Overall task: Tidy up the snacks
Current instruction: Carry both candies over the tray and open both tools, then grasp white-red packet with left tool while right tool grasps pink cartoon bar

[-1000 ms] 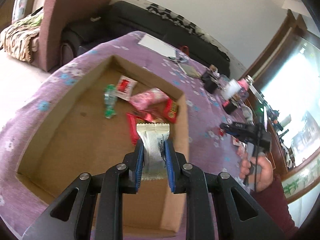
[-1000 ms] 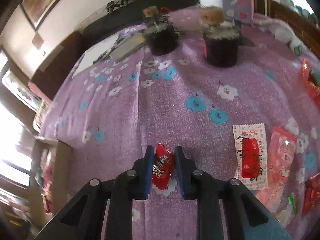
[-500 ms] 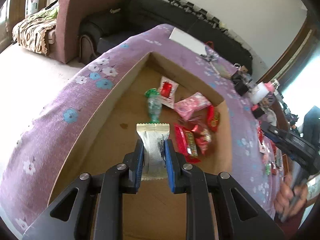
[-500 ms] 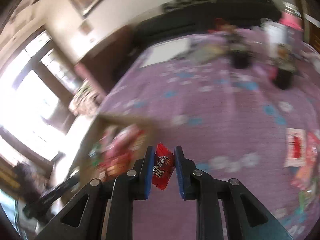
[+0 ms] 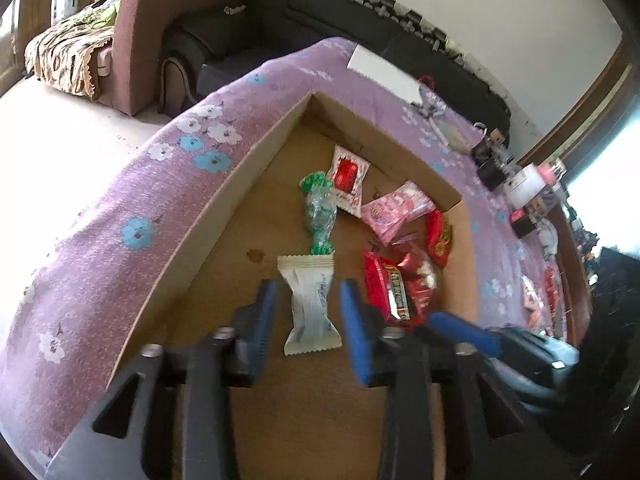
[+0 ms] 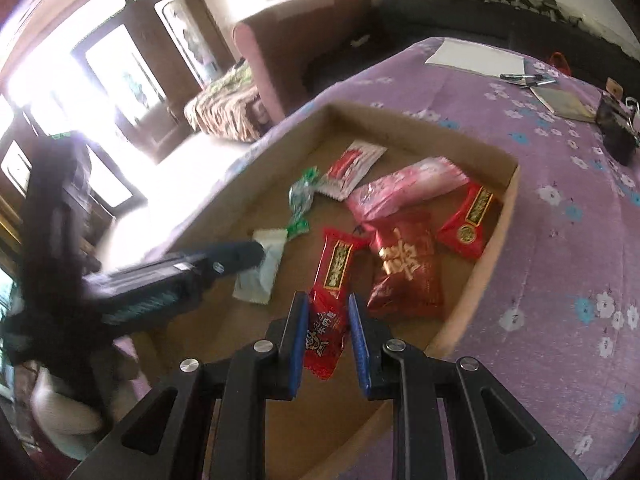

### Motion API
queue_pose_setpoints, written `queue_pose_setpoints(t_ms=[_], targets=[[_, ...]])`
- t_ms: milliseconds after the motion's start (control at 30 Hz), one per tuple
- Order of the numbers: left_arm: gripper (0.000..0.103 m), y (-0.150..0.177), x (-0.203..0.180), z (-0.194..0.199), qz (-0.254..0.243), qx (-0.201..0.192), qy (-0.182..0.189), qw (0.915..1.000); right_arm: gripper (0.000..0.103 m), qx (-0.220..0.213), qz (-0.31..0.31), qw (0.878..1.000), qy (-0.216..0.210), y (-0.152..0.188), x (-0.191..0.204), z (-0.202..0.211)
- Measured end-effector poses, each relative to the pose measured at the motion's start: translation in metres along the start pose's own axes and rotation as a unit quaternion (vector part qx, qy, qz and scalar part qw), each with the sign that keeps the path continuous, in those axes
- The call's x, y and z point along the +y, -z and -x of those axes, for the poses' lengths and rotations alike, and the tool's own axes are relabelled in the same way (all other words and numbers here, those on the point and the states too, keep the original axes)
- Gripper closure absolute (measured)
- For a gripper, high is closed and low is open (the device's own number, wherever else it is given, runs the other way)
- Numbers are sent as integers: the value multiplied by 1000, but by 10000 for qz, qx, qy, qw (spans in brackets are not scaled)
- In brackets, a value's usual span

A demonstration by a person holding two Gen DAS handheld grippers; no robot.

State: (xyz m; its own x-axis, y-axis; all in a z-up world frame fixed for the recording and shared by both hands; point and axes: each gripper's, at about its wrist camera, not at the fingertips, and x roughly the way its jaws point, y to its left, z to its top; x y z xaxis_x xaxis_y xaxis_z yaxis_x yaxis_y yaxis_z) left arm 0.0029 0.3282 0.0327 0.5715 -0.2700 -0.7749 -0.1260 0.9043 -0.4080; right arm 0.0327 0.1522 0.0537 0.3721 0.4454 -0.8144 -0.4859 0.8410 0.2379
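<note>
Cardboard fills the left wrist view: a shallow open box (image 5: pixel 248 184) sits on the purple flowered tabletop (image 5: pixel 132 216), near its left edge. The left gripper (image 5: pixel 308 312) now has its fingers spread wide, clear of the white wrapped snack (image 5: pixel 310 304) they pinched half a second ago; that snack lies flat on the box floor between the fingers, touching neither. So one delivery looks finished. Beyond it in the box lie a green twist-wrapped candy (image 5: pixel 320 212), a white-and-red sachet (image 5: pixel 348 180), a pink packet (image 5: pixel 396 210) and several red wrappers (image 5: pixel 400 284) bunched toward the right wall.

From the right wrist view, the right gripper (image 6: pixel 326 336) has swung from the open tabletop to hang over the box's near end, its fingers closed on a small red candy packet (image 6: pixel 326 332), which is off the floor. The box (image 6: pixel 496 240) holds the same heap, with the white snack (image 6: pixel 260 268) beside the left gripper's tip (image 6: pixel 236 254). Releasing the red packet appears to be the next step; more snacks wait along the tabletop's right edge.
</note>
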Motion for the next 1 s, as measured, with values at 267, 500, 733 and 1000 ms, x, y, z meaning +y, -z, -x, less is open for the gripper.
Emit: queue_pose_setpoints(t_ms=[267,500,733,1000], targets=[[53,5,-3,36,189,-414,152,9988,61,-567,221,9980,178,5,8,26],[53,21,-33,56,-21,-597,338,9976,45,-1086,-76,9933,398,34,-31,82],[53,48,-81,61,-410,-538,915,9935,45,-1212,-1038,9776,1376,91,-149,143],[53,74,-135,40,-1031,-150,1159,9878,43,-1428,-2810,9236,2182,127,-309,193]])
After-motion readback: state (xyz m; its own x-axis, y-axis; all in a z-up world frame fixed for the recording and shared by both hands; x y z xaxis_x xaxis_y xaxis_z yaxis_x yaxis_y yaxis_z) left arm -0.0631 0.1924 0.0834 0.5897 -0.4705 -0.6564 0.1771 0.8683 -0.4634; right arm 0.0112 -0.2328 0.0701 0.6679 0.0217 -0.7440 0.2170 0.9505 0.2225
